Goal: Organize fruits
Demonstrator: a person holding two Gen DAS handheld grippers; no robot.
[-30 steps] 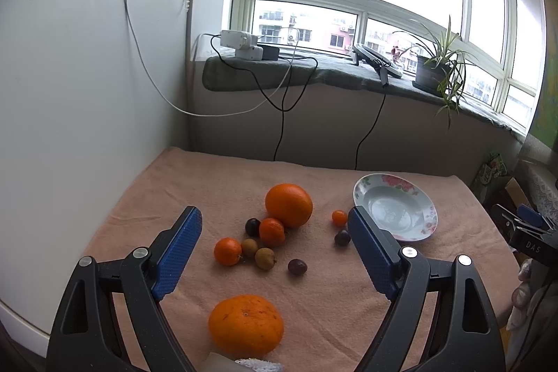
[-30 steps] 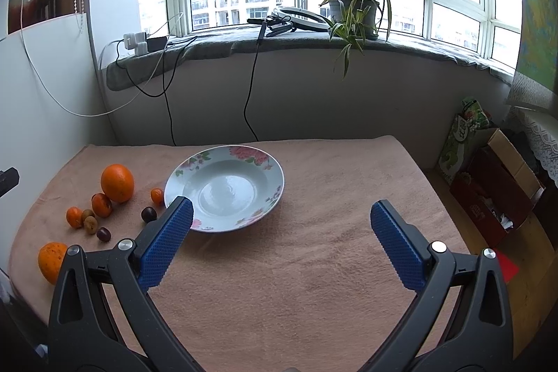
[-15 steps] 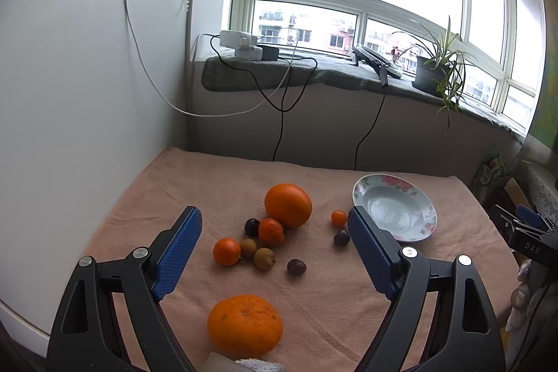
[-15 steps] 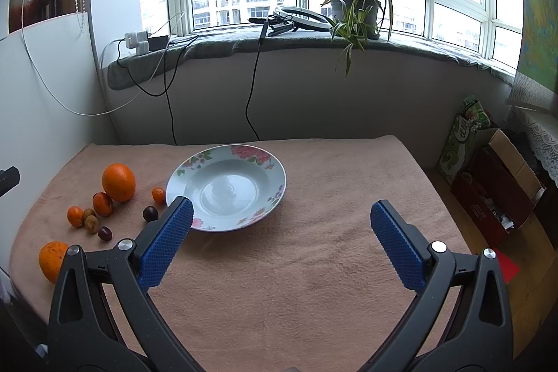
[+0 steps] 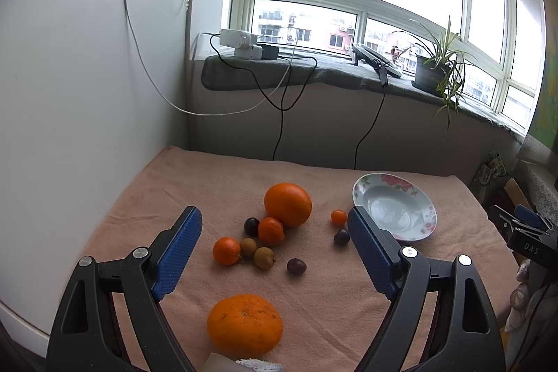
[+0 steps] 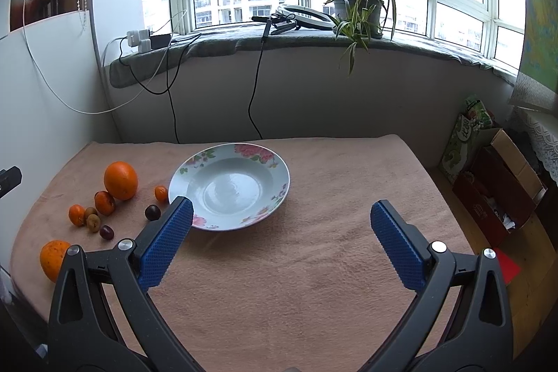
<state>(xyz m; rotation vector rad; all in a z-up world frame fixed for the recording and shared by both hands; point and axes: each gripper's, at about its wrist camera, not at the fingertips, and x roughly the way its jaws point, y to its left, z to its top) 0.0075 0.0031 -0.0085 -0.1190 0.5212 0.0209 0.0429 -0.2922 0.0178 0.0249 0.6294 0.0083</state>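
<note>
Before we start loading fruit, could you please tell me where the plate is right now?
The plate sits empty on the pink cloth, centre-left in the right wrist view, with the kumquat and a dark plum just off its left rim.

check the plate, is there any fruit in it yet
No, the plate holds nothing in the right wrist view; the big orange and the smaller fruits all lie on the cloth to its left.

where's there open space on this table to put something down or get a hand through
The widest bare cloth runs from the plate to the table's right edge. The plate itself holds nothing. A narrower strip lies between the near orange and the small fruit cluster. That cluster, left of the plate, is crowded.
</note>
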